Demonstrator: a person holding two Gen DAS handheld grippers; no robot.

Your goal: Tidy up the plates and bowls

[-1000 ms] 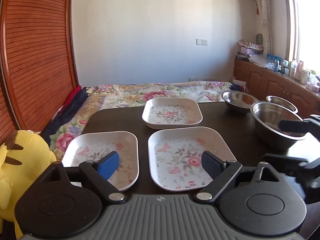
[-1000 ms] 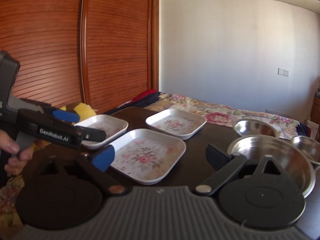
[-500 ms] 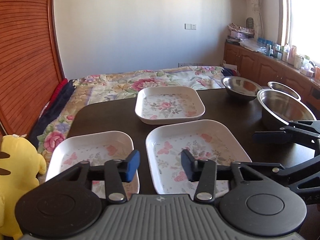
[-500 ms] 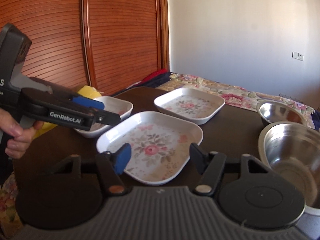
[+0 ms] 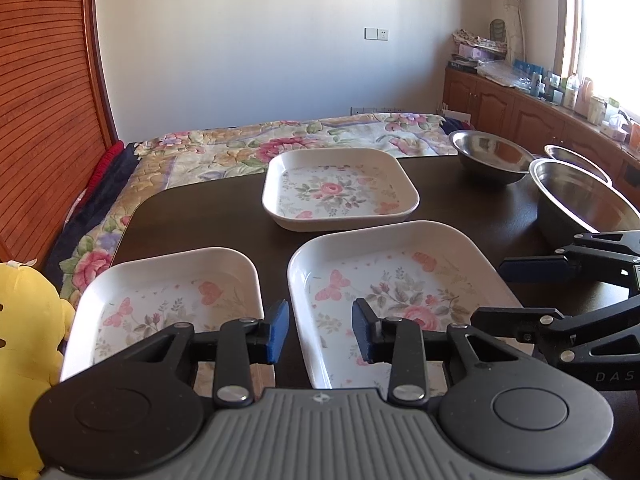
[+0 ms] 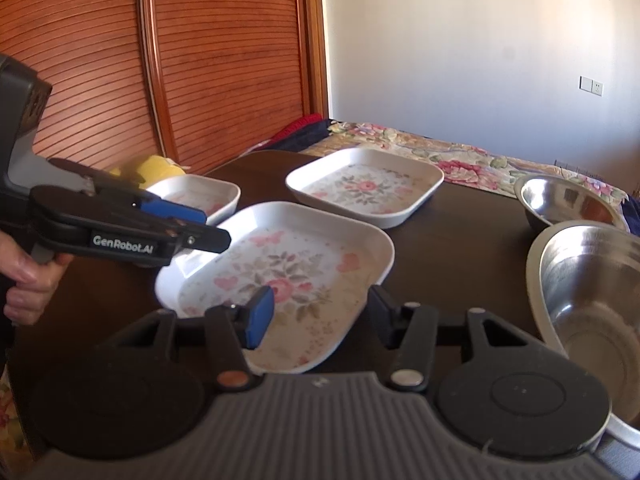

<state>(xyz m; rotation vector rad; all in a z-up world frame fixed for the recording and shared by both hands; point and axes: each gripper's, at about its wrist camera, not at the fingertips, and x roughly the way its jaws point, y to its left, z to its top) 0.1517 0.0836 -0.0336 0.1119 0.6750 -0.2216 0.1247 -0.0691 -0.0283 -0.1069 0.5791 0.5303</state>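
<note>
1. Nearest to us, the left hand-held gripper (image 5: 320, 330) has its blue pads (image 5: 279, 331) closing, much narrower than a second ago. Nothing sits between them; they hang above the gap between two plates.
2. The right hand-held gripper (image 6: 320, 312) is closing too, still about half apart and holding nothing. Both have come forward and lower over the table (image 5: 208, 220) since a second ago, which we read as an approach to a first pick. No plate or bowl has shifted.
3. Just under and ahead of both sits the large floral plate (image 5: 396, 284), a rounded rectangle with a raised rim, glossy white, probably melamine, printed with roses and butterflies.
4. Ahead and left of the left hand-held gripper lies a smaller floral plate (image 5: 168, 292) of the same make, near the table's edge, beside a yellow plush toy (image 5: 24, 340).
5. Ahead and right of the right hand-held gripper stands the big steel bowl (image 6: 592, 300), thin-walled and mirror-bright, likely slippery to pinch.
6. Farther ahead, a third floral plate (image 5: 340, 188) sits mid-table, well apart from the near ones.
7. Farther right are a second steel bowl (image 5: 490, 156) and a third steel bowl (image 5: 576, 160) behind the big one, all unstacked.
8. Beyond the table lies a bed (image 5: 280, 144) with a flowered quilt.
</note>
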